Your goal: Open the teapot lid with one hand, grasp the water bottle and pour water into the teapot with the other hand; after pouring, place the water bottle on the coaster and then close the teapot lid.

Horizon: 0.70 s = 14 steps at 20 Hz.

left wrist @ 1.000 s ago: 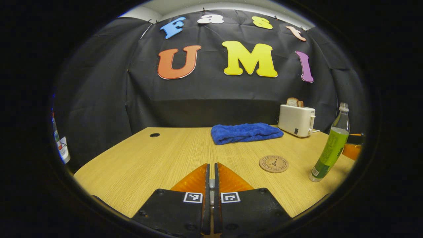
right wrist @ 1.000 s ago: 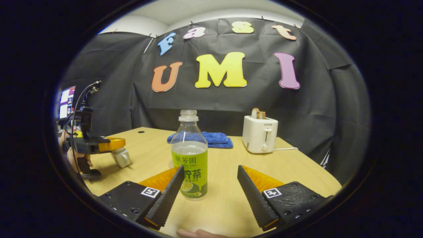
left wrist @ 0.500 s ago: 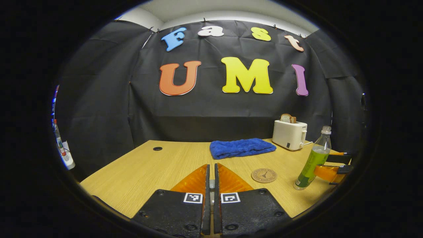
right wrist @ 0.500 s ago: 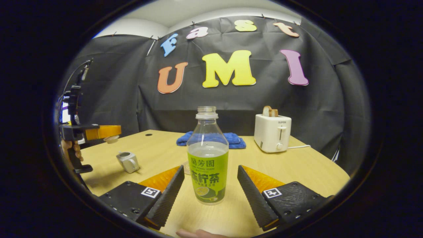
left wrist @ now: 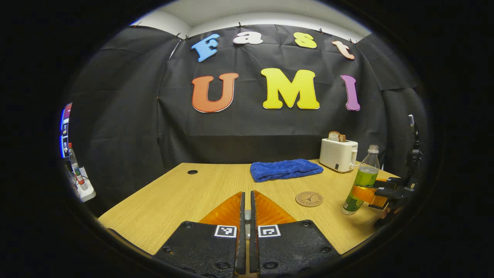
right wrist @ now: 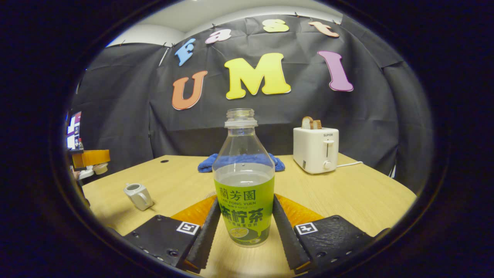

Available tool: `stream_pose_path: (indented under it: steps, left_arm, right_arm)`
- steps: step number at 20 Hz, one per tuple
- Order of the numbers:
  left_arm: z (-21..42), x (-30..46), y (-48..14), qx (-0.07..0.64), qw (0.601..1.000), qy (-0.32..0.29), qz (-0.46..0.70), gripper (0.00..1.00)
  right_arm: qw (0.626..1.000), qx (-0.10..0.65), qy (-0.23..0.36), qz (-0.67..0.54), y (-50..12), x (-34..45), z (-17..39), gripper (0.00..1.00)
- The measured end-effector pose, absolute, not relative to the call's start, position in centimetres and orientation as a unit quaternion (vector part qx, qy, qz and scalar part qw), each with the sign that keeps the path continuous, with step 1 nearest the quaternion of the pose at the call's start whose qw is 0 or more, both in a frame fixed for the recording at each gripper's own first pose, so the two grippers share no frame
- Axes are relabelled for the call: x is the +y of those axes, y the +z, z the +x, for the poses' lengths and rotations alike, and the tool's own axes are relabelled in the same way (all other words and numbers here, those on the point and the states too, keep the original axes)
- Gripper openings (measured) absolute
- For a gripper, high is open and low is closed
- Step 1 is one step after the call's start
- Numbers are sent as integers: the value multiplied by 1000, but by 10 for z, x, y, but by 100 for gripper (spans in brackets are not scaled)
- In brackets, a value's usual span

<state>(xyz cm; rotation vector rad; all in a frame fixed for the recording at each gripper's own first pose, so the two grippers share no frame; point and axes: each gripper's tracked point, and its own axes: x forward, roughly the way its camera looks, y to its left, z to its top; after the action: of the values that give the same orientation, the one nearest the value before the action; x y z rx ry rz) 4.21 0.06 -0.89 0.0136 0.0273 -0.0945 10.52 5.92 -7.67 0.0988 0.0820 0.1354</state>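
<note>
In the right gripper view, the right tool (right wrist: 243, 231) has its two fingers pressed against either side of the water bottle (right wrist: 244, 181), low on the green label, at the centre of the frame. The bottle stands upright on the desk (right wrist: 347, 193) with its cap off, and clear liquid fills it to just above the label, so a low, level grip keeps it steady and should let it be lifted without spilling. The same clamp shows at the right edge of the left gripper view, where the bottle (left wrist: 361, 185) stands a little right of the round coaster (left wrist: 309, 199), which lies bare, ready to take the bottle after pouring.

The small pale teapot (right wrist: 137, 195) sits at lower left of the right gripper view with its top open; whether anything is in it is too small to tell. At the far left edge of that frame the left tool (right wrist: 94, 164) hangs above the desk with a small pale piece, most likely the teapot lid (right wrist: 101, 168), pinched at its tip. Held up and to the side like that, the lid leaves the pot's mouth free for pouring. In the left gripper view the left tool's fingers (left wrist: 235, 208) lie nearly together at bottom centre.

A folded blue towel (left wrist: 285, 170) and a white toaster (left wrist: 338, 154) with bread slices in its slots stand toward the back of the desk.
</note>
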Motion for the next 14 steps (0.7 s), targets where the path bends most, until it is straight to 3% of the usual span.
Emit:
stream_pose_path:
  steps: [14]
  left_arm:
    - [13,53,-42,36,999,-27,-15,6]
  right_arm:
    - [975,51,103,-189,-60,141,114,73]
